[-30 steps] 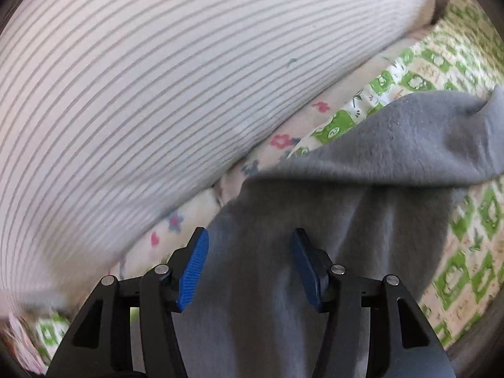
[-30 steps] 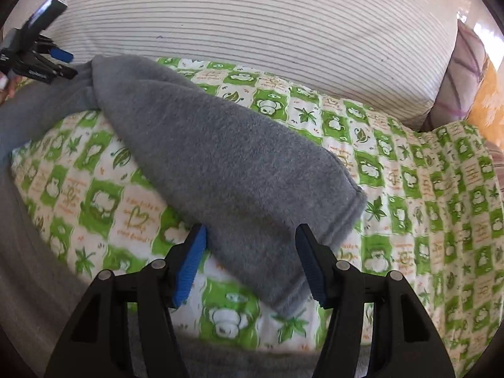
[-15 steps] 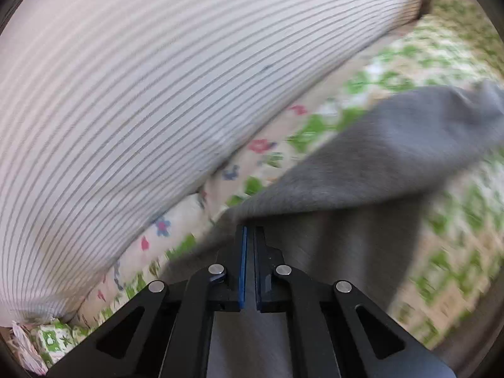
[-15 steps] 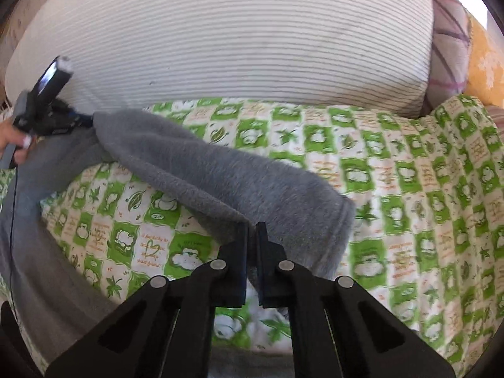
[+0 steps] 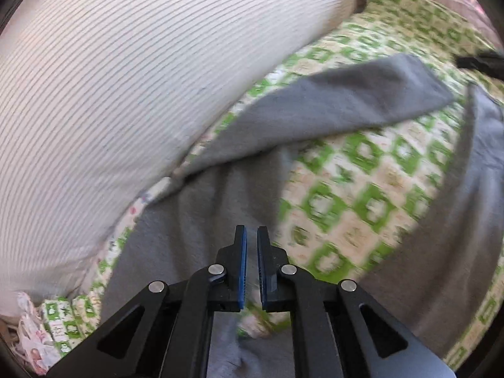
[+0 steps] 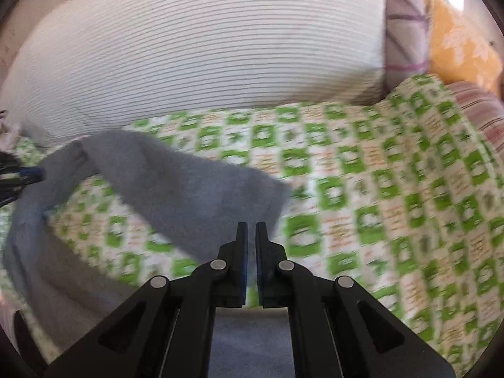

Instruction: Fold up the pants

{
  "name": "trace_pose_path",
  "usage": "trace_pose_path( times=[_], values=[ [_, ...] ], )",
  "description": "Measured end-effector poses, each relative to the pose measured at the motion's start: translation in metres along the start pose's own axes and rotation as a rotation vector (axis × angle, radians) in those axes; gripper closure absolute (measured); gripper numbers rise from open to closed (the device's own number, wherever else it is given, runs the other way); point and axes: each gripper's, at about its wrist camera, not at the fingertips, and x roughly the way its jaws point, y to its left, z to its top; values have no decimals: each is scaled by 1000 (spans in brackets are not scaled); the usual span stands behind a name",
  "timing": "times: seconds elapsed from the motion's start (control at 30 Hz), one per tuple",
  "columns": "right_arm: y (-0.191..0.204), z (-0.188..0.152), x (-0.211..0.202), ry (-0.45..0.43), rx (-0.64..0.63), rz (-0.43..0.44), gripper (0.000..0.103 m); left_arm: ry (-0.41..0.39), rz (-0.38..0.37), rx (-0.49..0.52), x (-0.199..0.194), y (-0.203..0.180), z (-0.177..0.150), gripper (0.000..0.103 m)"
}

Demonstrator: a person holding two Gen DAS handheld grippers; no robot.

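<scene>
Grey fleece pants [image 5: 315, 113] lie on a green and white patterned bed sheet [image 5: 362, 189], one leg stretched toward the far right. My left gripper [image 5: 251, 236] is shut on the pants' fabric near the waist, with grey cloth hanging below its jaws. In the right wrist view the same pants [image 6: 176, 182] drape in a loop across the sheet [image 6: 378, 189]. My right gripper [image 6: 251, 231] is shut on the end of a pant leg, grey cloth below it. The left gripper shows as a dark shape at the left edge of the right wrist view [image 6: 19, 176].
A big white striped pillow [image 5: 126, 78] fills the back and left, also in the right wrist view [image 6: 204, 41]. A purple checked cushion [image 6: 403, 31] and an orange one [image 6: 460, 44] lie at the back right. A striped pink cloth [image 6: 478, 110] is at the right.
Both grippers were open a second ago and have shut on the pants. Both have since lifted and pulled back with the cloth, which now drapes in a loop.
</scene>
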Motion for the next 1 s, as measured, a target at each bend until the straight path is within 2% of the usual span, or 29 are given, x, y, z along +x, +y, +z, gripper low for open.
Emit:
trace_pose_path(
  times=[0.03, 0.07, 0.1, 0.13, 0.17, 0.27, 0.43, 0.47, 0.53, 0.57, 0.6, 0.63, 0.67, 0.7, 0.73, 0.87, 1.0],
  values=[
    [9, -2, 0, 6, -17, 7, 90, 3, 6, -13, 6, 6, 2, 88],
    [18, -3, 0, 9, -45, 13, 72, 7, 18, -17, 13, 12, 7, 86],
    [27, -4, 1, 3, -76, 17, 45, 7, 29, -14, 19, 17, 11, 84],
    [37, -6, 2, -10, -110, 12, 35, 8, 46, 0, 25, 23, 14, 83],
    [49, -9, 2, -33, -159, 4, 29, 10, 62, 17, 29, 25, 19, 83],
    [81, -17, 21, -10, -299, -49, 29, 23, 101, 65, 46, 31, 31, 77],
    [97, -20, 52, 43, -393, -95, 30, 33, 129, 168, 75, 22, 44, 51],
    [98, -20, 59, 53, -408, -100, 30, 41, 130, 196, 80, 18, 44, 50],
    [97, -21, 66, 59, -412, -123, 34, 62, 153, 258, 92, 7, 42, 49],
    [94, -20, 73, 71, -400, -135, 48, 75, 171, 276, 97, 4, 41, 49],
    [90, -19, 76, 81, -383, -136, 69, 87, 187, 284, 104, 2, 41, 48],
    [83, -16, 81, 98, -346, -126, 78, 91, 180, 276, 106, 3, 41, 51],
    [73, -12, 83, 105, -284, -97, 91, 93, 160, 254, 106, 5, 43, 58],
    [65, -8, 82, 98, -241, -80, 98, 98, 122, 230, 106, 7, 44, 84],
    [60, -6, 80, 89, -214, -70, 98, 102, 87, 208, 103, 9, 44, 93],
    [45, 6, 56, 23, -162, -47, 99, 65, 95, 211, 79, 2, 37, 96],
    [34, 15, 31, -23, -165, -67, 100, 30, 42, 195, 37, -14, 22, 97]
  ],
)
